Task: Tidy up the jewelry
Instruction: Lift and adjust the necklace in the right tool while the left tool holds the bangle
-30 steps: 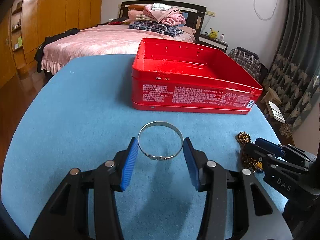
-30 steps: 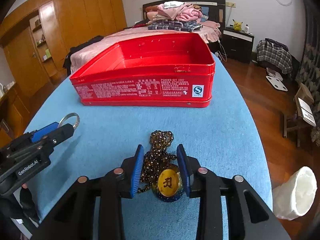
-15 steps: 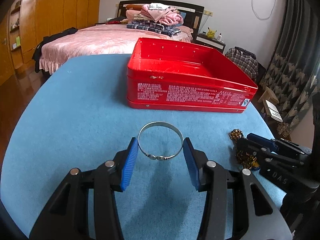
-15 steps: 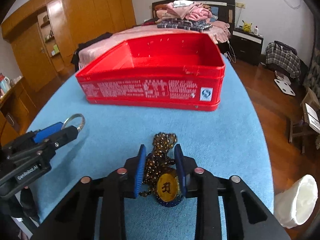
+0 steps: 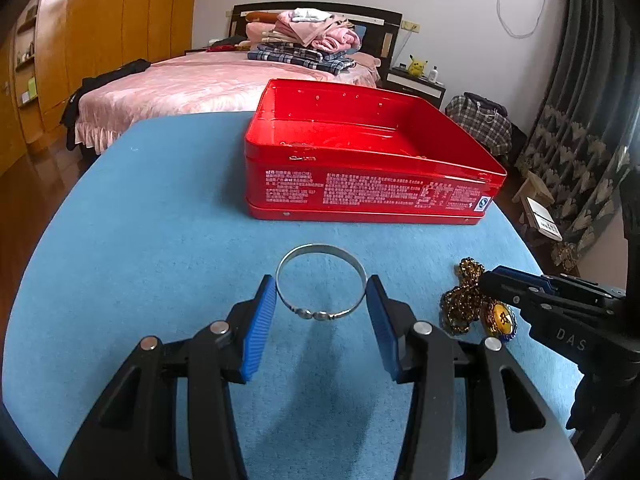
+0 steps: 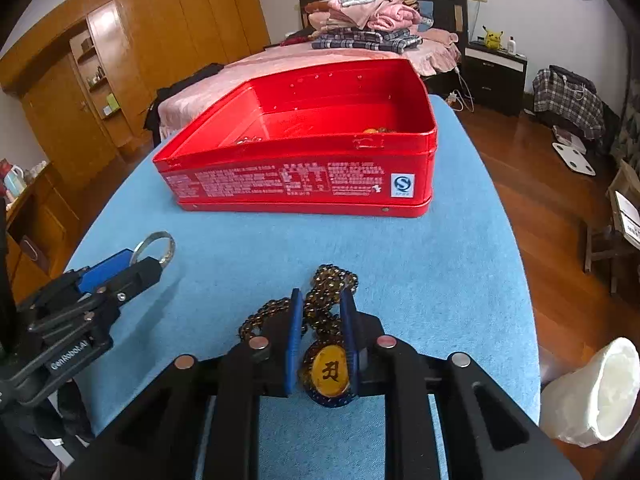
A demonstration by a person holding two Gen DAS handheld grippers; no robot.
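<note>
Silver bangle (image 5: 321,291) between the left jaws (pads touching its sides).

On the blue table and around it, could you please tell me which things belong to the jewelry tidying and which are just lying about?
Belongs to the job:
silver bangle
beaded necklace with yellow pendant
red tin

Just lying about:
folded clothes on the bed
yellow plush toy
white cup

Tin (image 6: 304,184) contents mostly hidden by front wall; white tub (image 6: 592,396) cut off at frame edge.
</note>
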